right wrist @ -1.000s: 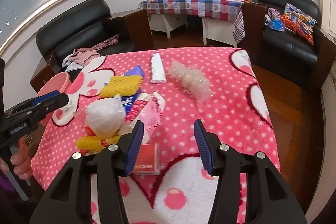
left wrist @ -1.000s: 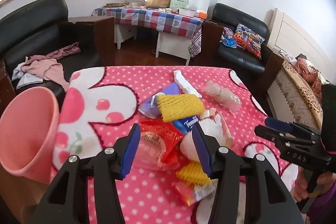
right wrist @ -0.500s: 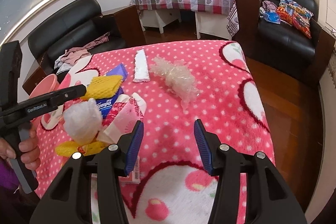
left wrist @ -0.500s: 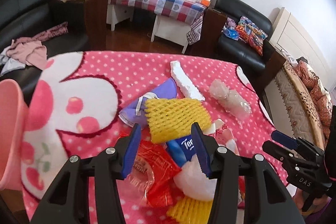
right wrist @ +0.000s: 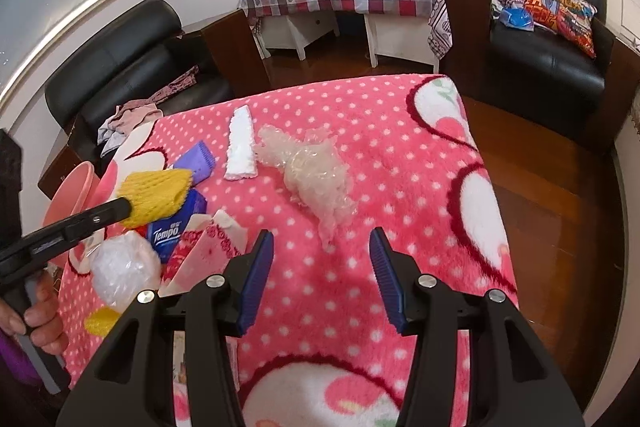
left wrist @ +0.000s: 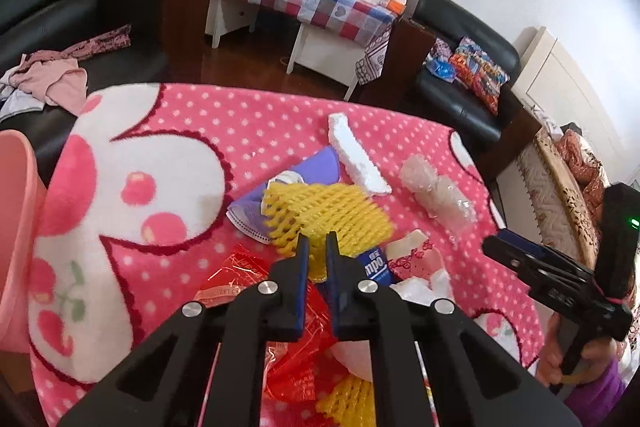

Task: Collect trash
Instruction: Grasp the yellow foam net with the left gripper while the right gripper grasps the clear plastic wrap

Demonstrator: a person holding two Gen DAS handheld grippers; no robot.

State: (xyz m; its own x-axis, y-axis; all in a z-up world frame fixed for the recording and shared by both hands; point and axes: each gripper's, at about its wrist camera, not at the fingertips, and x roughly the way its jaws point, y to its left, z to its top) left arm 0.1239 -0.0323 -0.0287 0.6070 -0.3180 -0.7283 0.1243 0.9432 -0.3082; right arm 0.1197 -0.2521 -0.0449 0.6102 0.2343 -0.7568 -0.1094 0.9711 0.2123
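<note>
Since the earlier frame the left hand-held gripper (left wrist: 316, 249) has moved forward over the heap and its jaws have just been closing: they now pinch the near edge of the yellow foam net (left wrist: 328, 213). Just beyond the net lie a purple wrapper (left wrist: 320, 167) and a white foam strip (left wrist: 356, 159). The right hand-held gripper (right wrist: 322, 251) hangs half open with nothing between its jaws, crumpled clear plastic (right wrist: 316, 175) just ahead on the table (right wrist: 400, 131).

Yellow foam net (left wrist: 332, 213) lies atop the trash pile on the pink blanket (left wrist: 248, 119), pinched at its near edge.
</note>
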